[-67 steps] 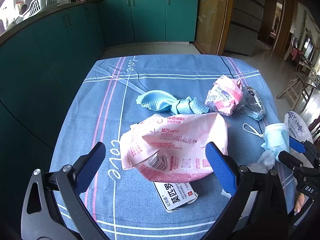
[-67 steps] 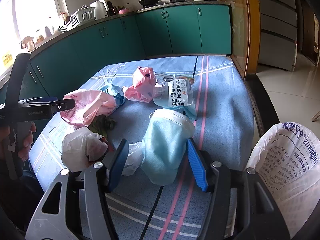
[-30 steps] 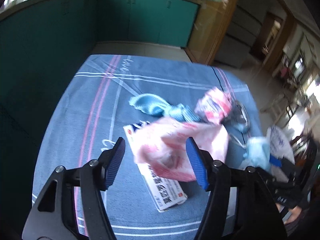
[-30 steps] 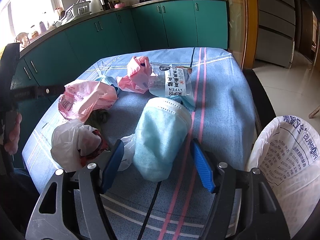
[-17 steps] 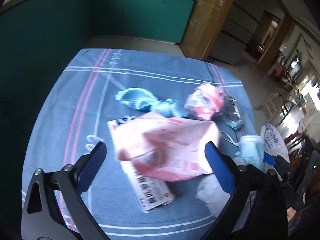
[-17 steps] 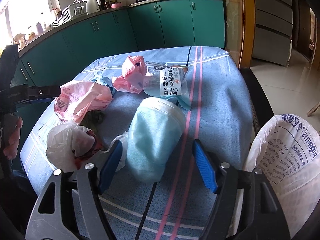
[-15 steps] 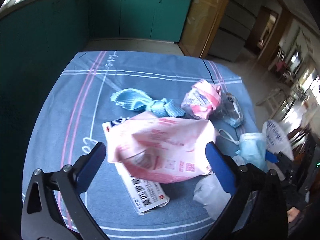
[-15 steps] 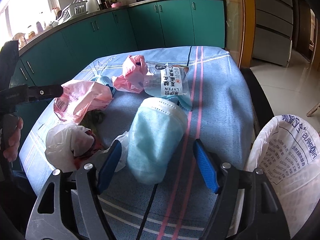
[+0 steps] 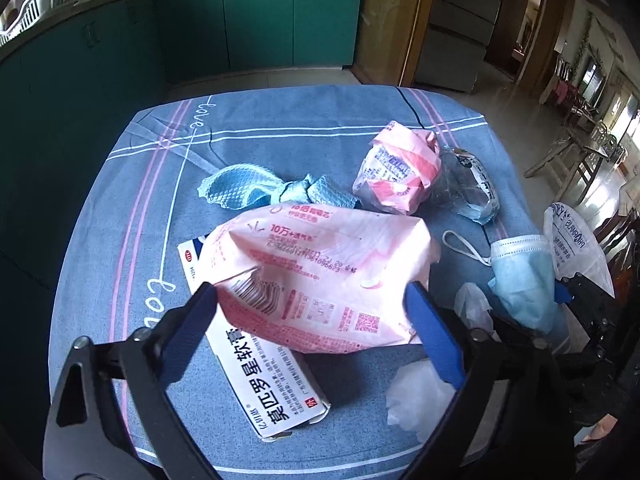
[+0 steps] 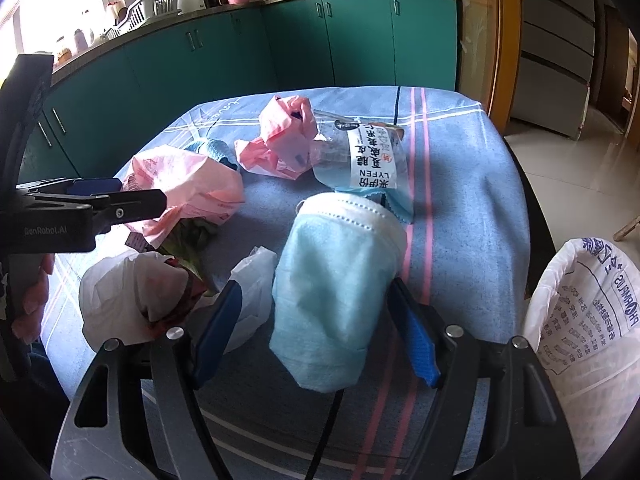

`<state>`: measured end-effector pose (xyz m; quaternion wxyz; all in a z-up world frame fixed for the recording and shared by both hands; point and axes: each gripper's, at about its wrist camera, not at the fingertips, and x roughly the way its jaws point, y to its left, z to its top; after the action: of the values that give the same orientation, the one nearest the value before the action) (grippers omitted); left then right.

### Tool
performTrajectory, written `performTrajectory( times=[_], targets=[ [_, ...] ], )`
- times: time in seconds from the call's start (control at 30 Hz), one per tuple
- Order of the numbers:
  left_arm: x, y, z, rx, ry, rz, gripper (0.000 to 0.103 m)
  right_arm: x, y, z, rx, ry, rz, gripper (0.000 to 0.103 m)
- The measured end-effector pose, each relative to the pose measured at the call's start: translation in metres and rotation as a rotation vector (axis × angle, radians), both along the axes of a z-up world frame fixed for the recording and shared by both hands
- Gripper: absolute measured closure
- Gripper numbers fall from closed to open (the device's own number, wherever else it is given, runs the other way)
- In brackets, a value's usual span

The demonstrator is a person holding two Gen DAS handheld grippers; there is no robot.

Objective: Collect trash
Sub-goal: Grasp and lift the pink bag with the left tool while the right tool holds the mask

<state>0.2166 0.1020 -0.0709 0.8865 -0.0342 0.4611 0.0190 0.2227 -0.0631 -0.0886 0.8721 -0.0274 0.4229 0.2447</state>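
Two tongs | left (image 9: 310, 316) closing round pink packet (image 9: 320, 272) | right (image 10: 316, 332) opening (mask (image 10: 336, 300) between)

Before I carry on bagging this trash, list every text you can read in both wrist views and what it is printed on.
"love": stitched on the blue tablecloth.
"10万+": large pink plastic wrapper; its fine print is too small.
"莫匹罗星软膏": white cardboard medicine box.
"LYFEN": white label on the clear plastic packet.
"GenRobot.AI": black left gripper.
White trash bag: print mirrored, unreadable.
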Motion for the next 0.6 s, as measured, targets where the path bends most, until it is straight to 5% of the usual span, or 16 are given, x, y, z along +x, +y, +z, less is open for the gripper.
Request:
performTrajectory(
  times=[0.37, 0.43, 0.6],
  targets=[
    [-0.011, 0.006, 0.011, -0.043, -0.040, -0.016, 0.037, 0.004, -0.002, -0.002, 0.018, -0.002, -0.003, 0.029],
    [-0.013, 0.009, 0.014, -0.050, -0.050, -0.012, 0.042, 0.004, -0.002, -0.001, 0.028, -0.007, 0.004, 0.036],
    [-0.023, 0.014, 0.026, -0.071, -0.105, -0.011, 0.044, 0.002, -0.002, -0.001, 0.046, -0.001, 0.025, 0.073]
  ],
)
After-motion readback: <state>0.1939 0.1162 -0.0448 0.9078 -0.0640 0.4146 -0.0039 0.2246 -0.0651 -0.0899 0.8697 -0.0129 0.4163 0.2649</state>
